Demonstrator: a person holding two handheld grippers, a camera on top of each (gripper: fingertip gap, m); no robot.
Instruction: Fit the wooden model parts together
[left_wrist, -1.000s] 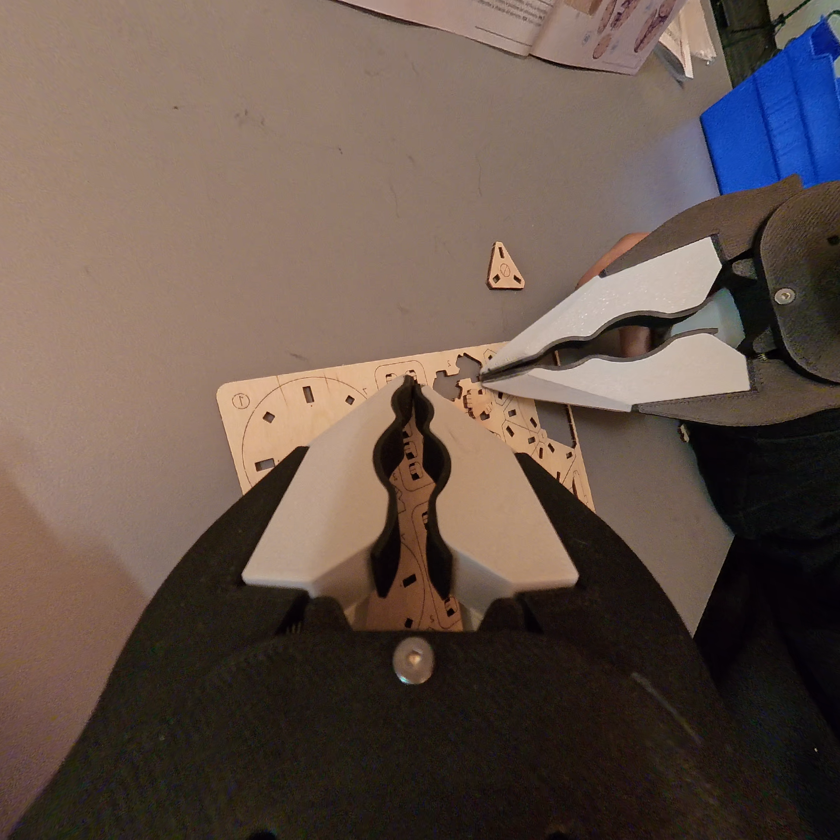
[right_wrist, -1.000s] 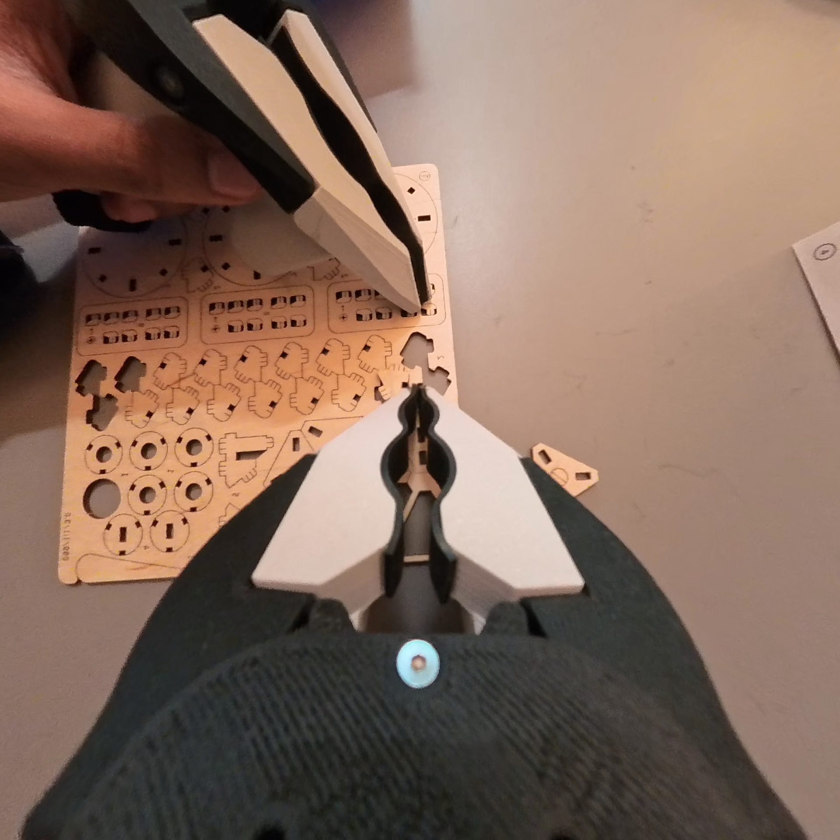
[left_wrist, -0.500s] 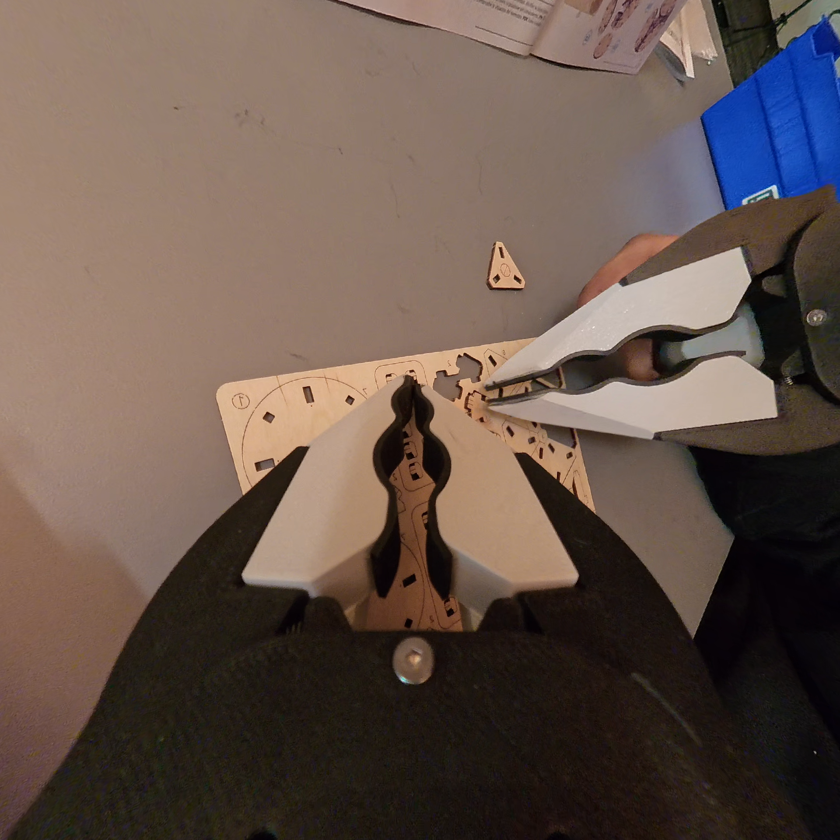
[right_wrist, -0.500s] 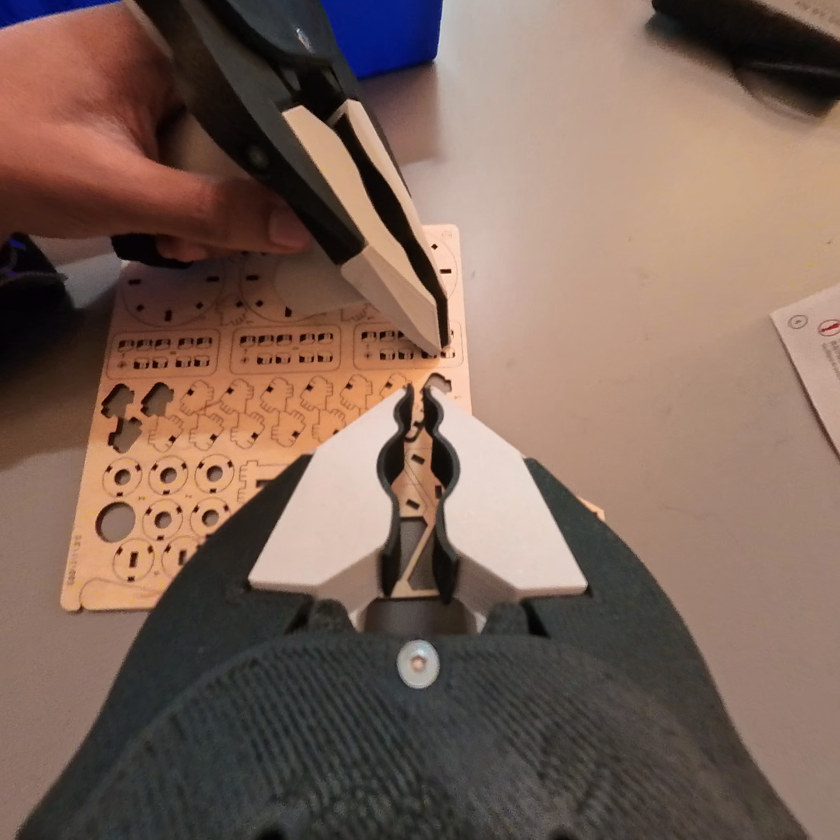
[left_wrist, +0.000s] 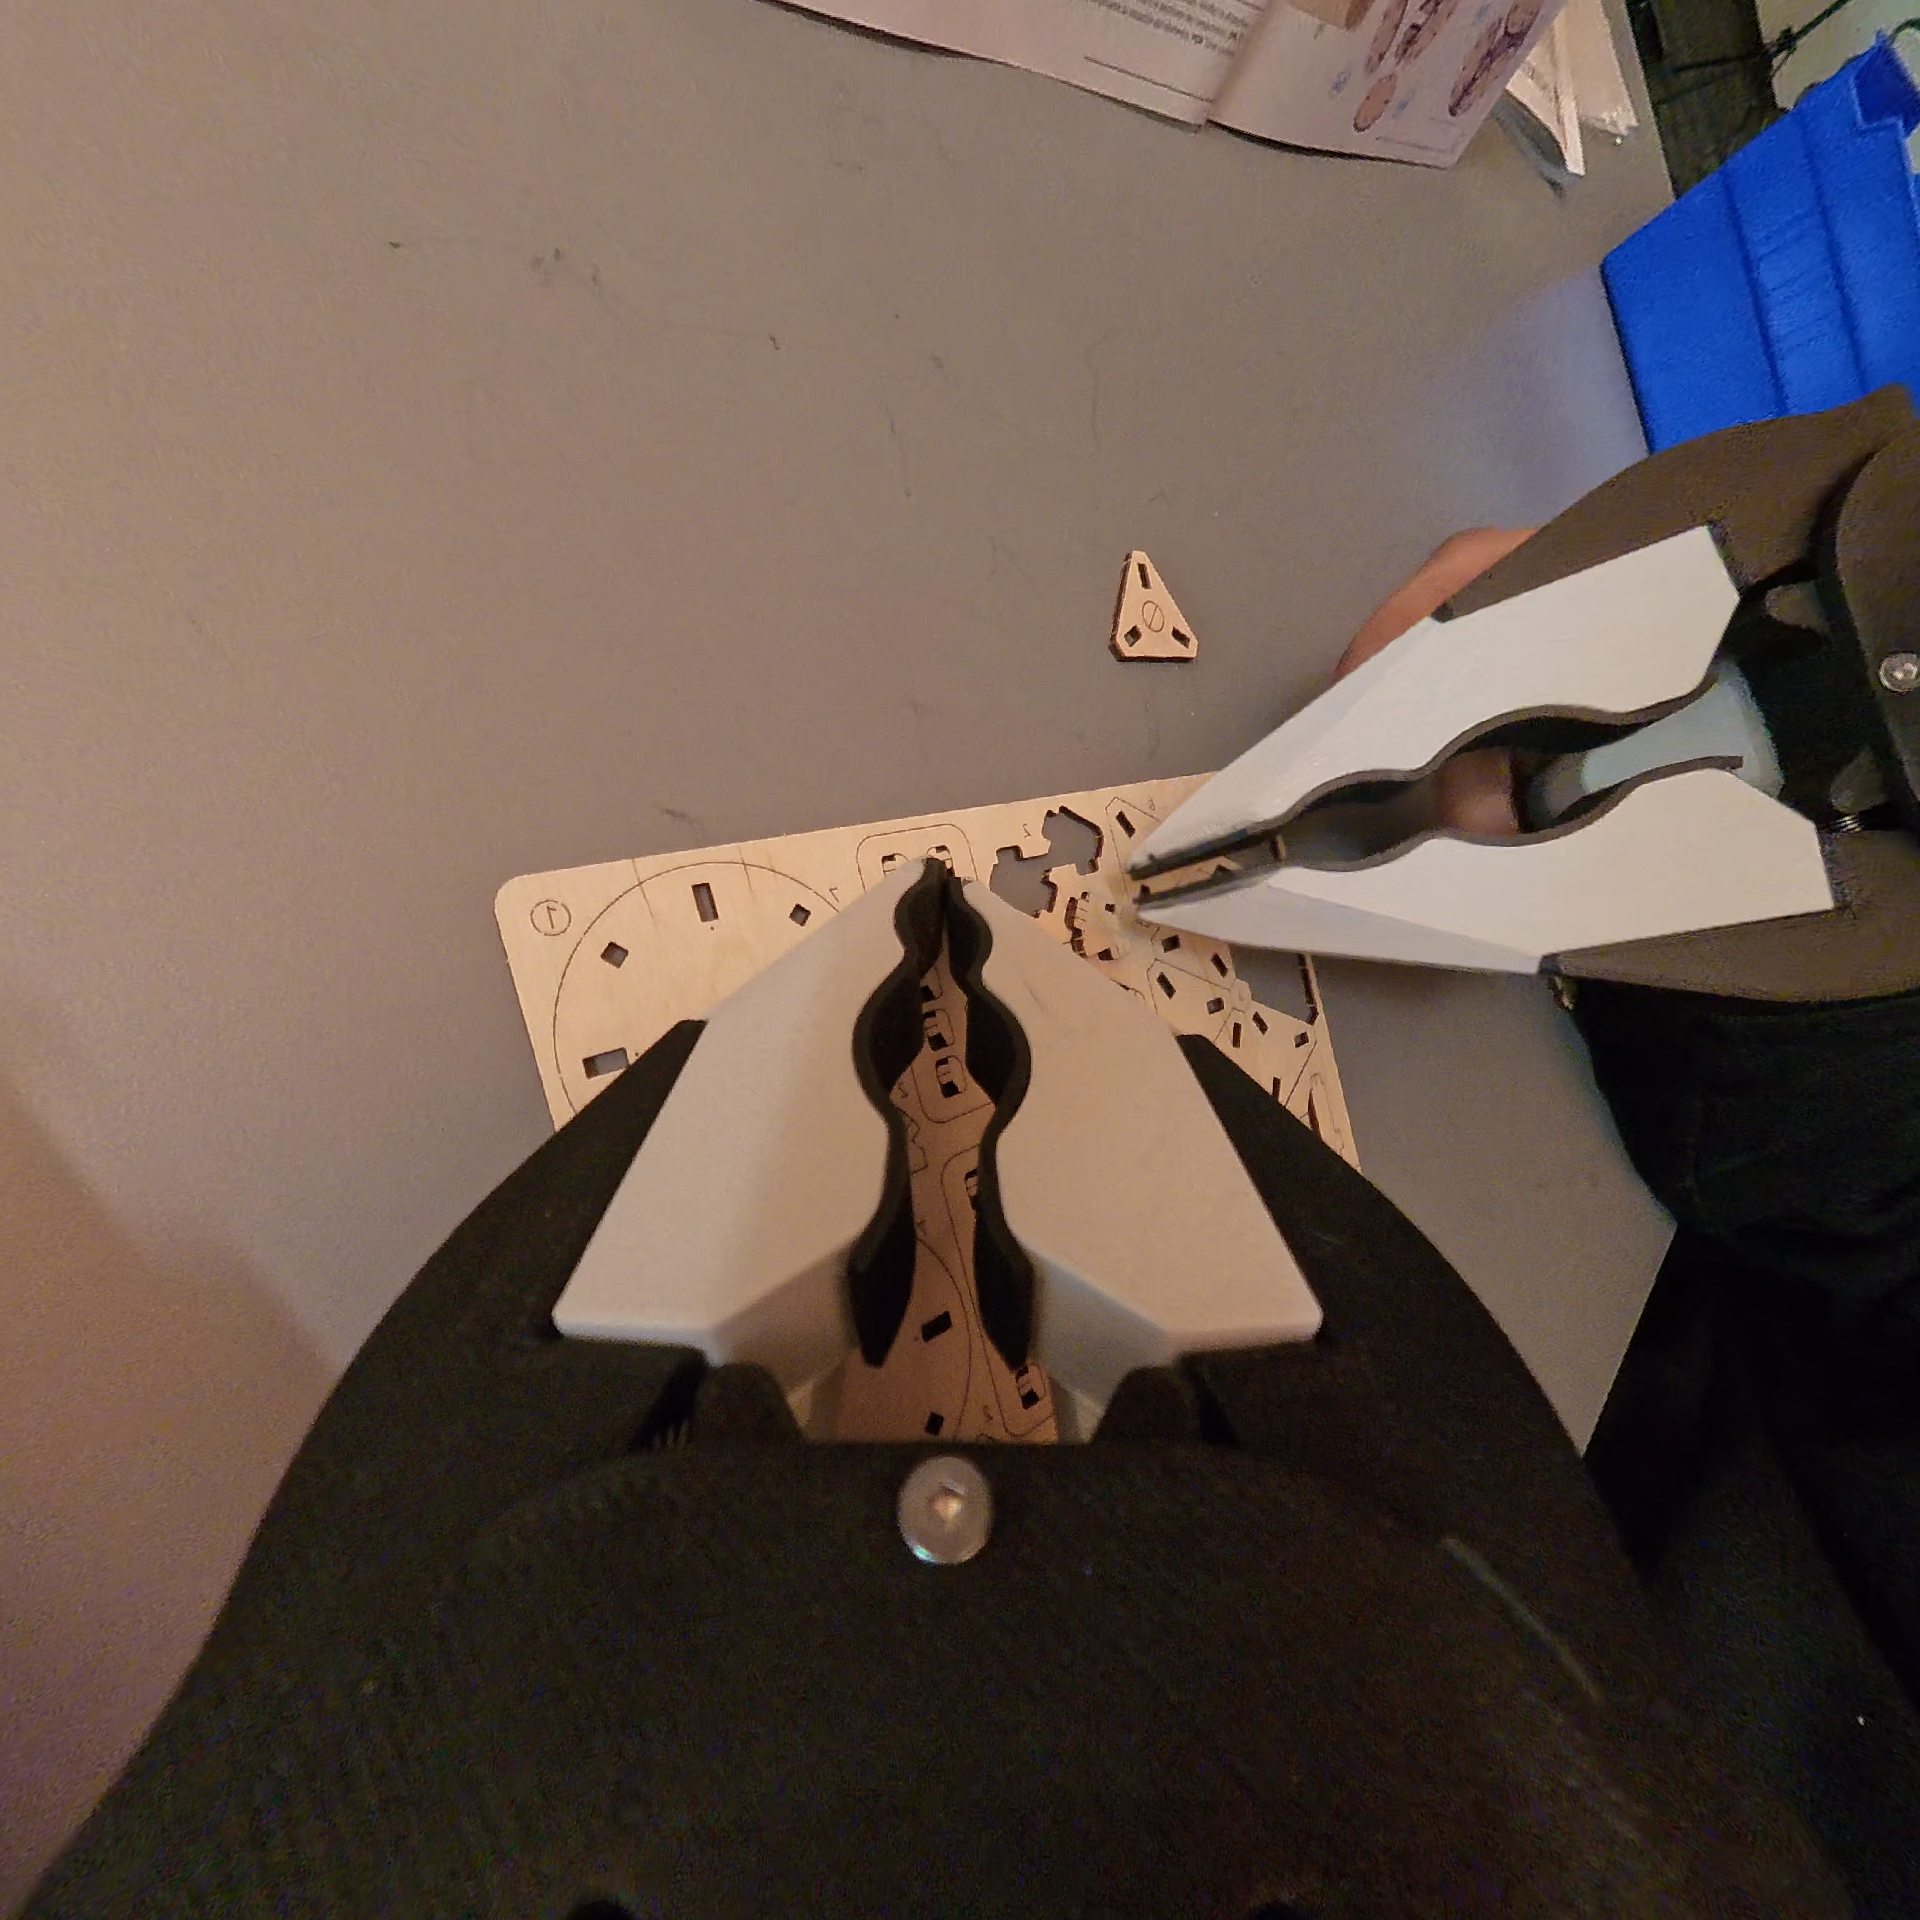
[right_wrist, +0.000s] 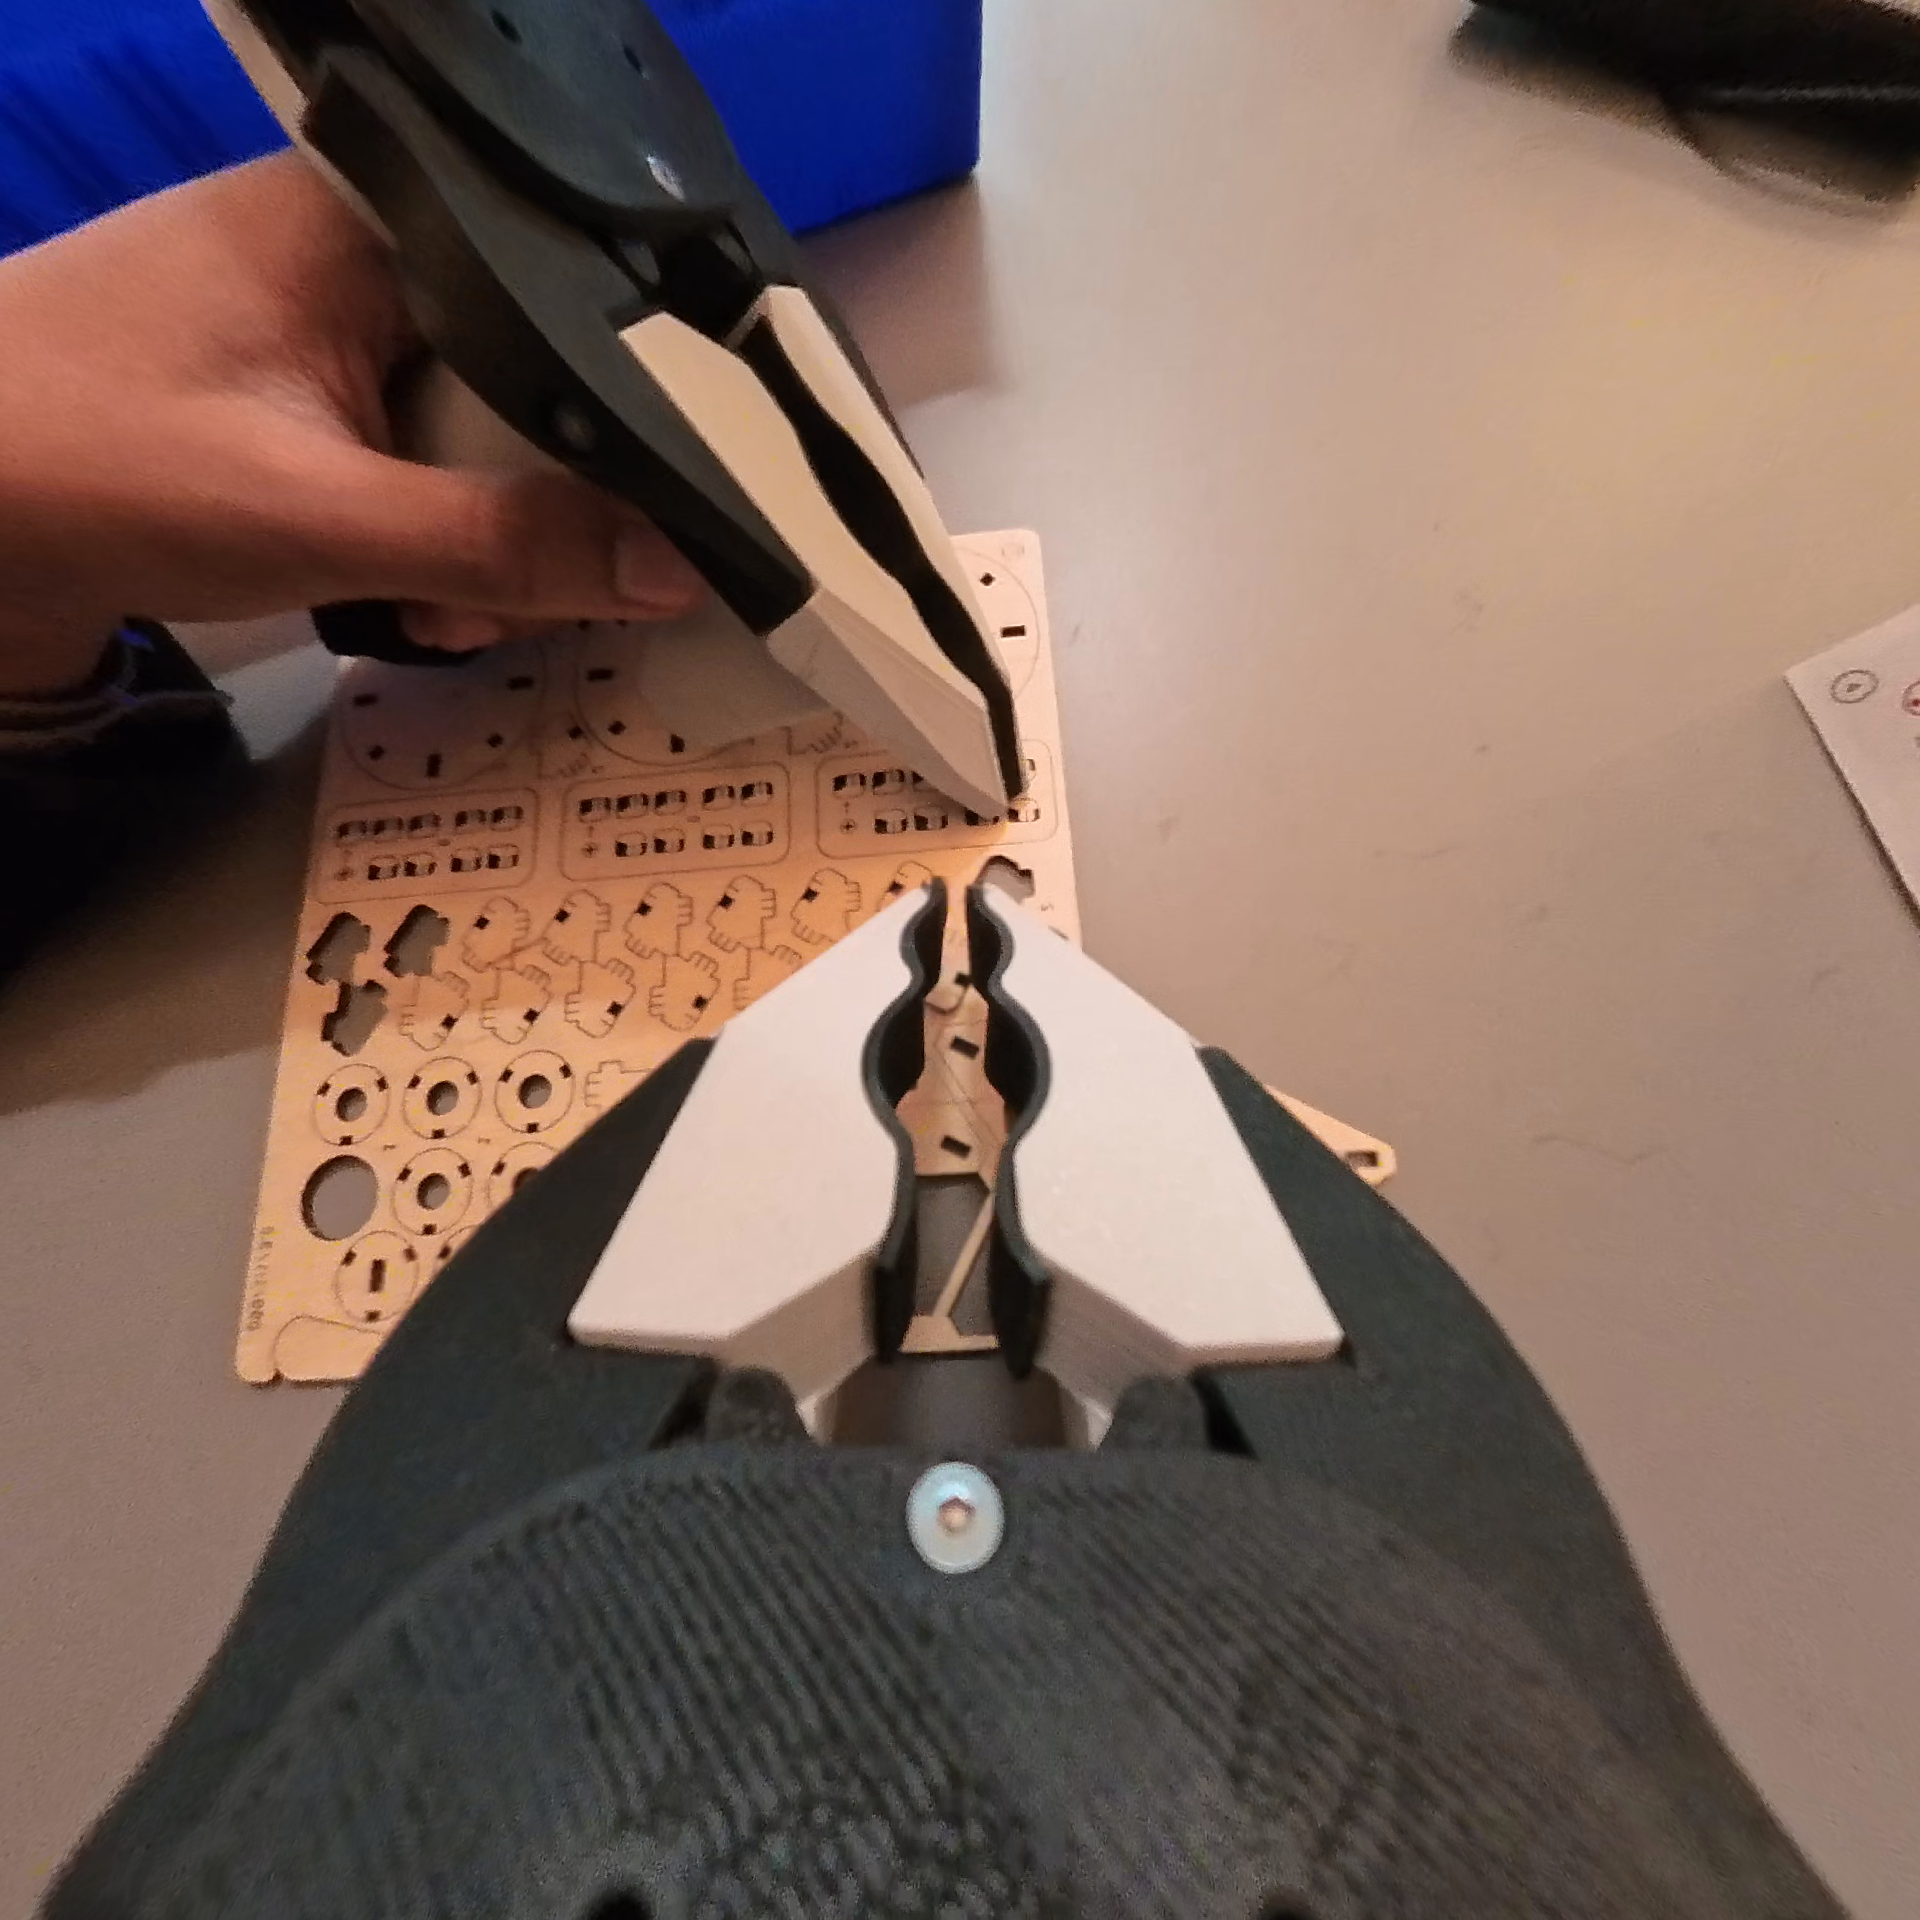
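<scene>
Left gripper (left_wrist: 938, 871) clenched bare, tip on wooden sheet (left_wrist: 665, 940) mid-frame, right gripper (right_wrist: 954, 891) slightly parted over sheet's right edge, loose triangle piece (left_wrist: 1153, 623) beyond.

left gripper (left_wrist: 940, 873) tips shut; right gripper (right_wrist: 954, 894) tips slightly parted.

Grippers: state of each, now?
Left gripper: closed, empty, tips on wooden sheet.
Right gripper: narrow gap at tips; hold cannot be told.

My left wrist camera close above the wooden parts sheet (left_wrist: 644, 935), facing down, my right wrist camera lower, facing across it, both sharing the sheet (right_wrist: 665, 935) and grey table (left_wrist: 520, 416).
</scene>
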